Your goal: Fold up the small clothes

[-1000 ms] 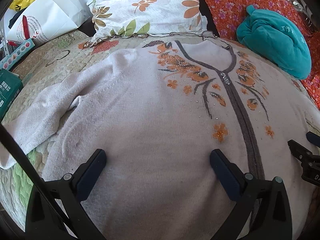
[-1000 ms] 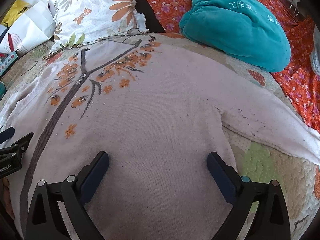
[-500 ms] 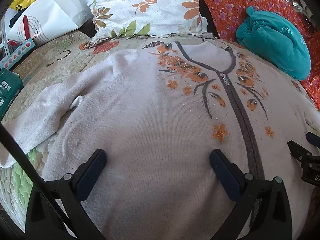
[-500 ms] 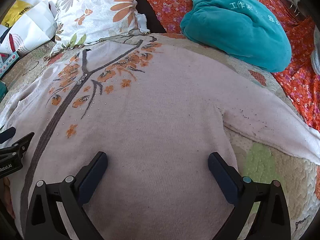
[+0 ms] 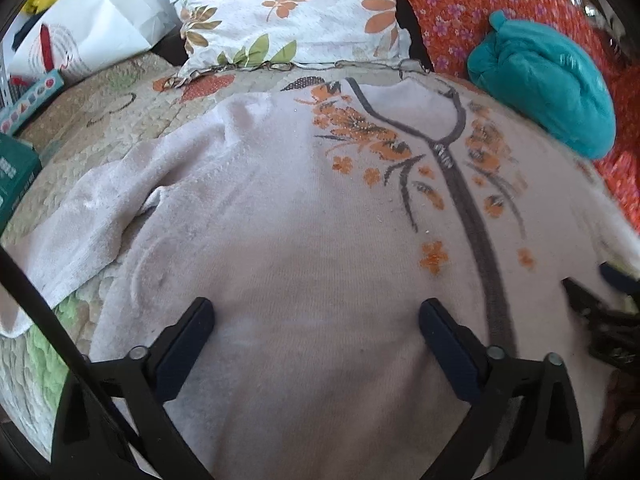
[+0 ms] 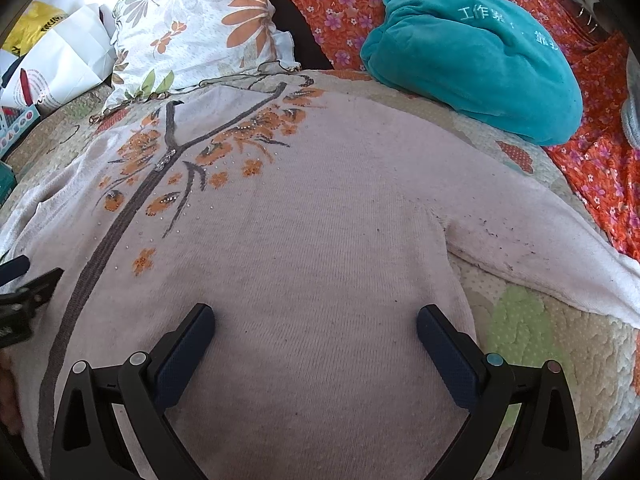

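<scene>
Sweater (image 5: 304,240) lies flat beneath both open tongs (image 5: 316,320) (image 6: 316,326) (untouched).

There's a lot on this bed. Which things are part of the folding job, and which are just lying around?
For the job:
pale pink knitted sweater with orange flowers
left gripper, open
right gripper, open

Just lying about:
floral white pillow
teal plush bundle
white paper bag
orange flowered cloth
</scene>
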